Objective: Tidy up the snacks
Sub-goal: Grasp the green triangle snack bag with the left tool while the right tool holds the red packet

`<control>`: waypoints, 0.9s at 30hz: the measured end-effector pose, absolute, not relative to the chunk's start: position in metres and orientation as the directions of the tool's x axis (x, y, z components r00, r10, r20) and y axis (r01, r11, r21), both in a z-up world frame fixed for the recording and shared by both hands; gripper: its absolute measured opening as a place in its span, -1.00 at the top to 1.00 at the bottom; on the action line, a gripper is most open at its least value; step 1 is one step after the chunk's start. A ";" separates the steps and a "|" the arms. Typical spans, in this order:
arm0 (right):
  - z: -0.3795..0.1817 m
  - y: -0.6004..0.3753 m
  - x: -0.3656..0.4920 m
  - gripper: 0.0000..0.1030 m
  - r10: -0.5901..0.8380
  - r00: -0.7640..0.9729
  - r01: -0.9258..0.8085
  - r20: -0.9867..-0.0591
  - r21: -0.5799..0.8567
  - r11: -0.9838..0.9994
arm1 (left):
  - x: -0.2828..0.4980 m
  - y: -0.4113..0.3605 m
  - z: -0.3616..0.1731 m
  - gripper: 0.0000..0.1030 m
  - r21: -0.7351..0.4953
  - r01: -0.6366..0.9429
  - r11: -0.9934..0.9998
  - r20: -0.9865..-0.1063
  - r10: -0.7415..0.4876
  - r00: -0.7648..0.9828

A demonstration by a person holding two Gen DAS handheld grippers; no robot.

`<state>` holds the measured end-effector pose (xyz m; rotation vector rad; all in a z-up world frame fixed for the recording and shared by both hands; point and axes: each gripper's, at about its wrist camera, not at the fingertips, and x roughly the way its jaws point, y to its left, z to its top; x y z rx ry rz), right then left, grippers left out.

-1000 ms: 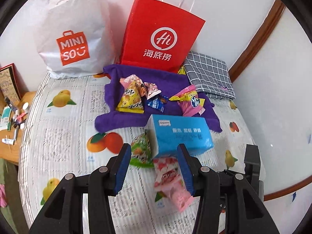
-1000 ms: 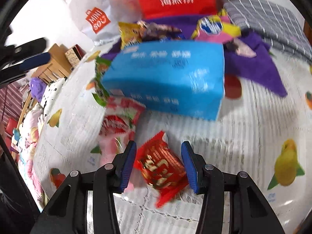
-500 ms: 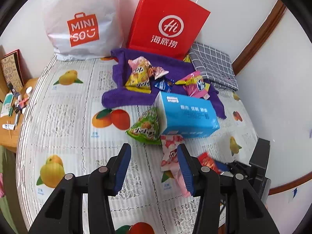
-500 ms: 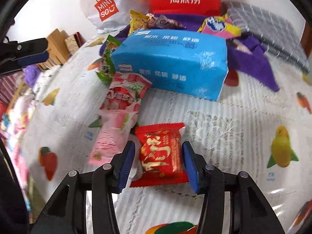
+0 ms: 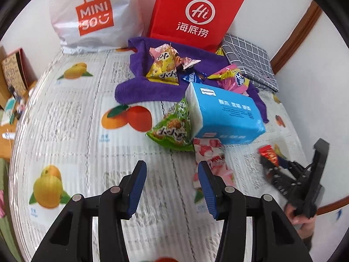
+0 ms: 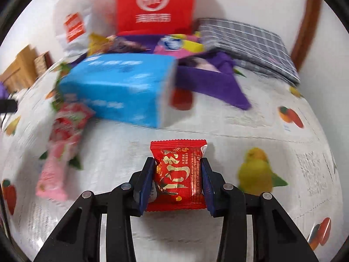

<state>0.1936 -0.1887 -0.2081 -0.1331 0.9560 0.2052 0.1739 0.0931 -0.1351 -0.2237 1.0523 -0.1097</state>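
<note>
R gripper (image 6: 177,175) is now clamping the red snack packet (image 6: 178,174); half a sec ago the jaws were just straddling it wide, now both pads are pressing its sides and the wrapper is bulging btwn them, bottom centre of the R wrist frame. In the L wrist view the same packet (image 5: 268,154) is showing at right-centre, at the R gripper's tip, looking slightly off the tablecloth (image 5: 72,131), though blur makes that hard to confirm. So pick looks done; judged next: carrying it to the snack pile.

L gripper (image 5: 172,183) is hanging wide apart w/ nothing in it, bottom centre of its frame, having backed off from the pink snack packet (image 5: 212,159), which is lying just right of its R pad.

Around: blue tissue pack (image 5: 226,118) centre-right, green snack bag (image 5: 172,128) touching its left end, pink packet touching its lower edge. Purple towel (image 5: 150,87) upper centre is holding yellow bag (image 5: 164,69) & others. Red paper bag (image 5: 194,15) and white Miniso bag (image 5: 91,15) are standing at top; grey checked cloth (image 5: 250,61) upper right.

In the way: tissue pack is sitting btwn the held packet and the towel pile, so prob needs lifting over or going around.
</note>
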 end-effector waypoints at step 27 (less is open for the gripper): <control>-0.215 -0.207 0.200 0.14 0.148 0.573 -0.186 -0.806 0.048 0.981 | 0.233 0.062 -0.174 0.23 -0.059 0.111 0.992 -0.809 -0.112 0.577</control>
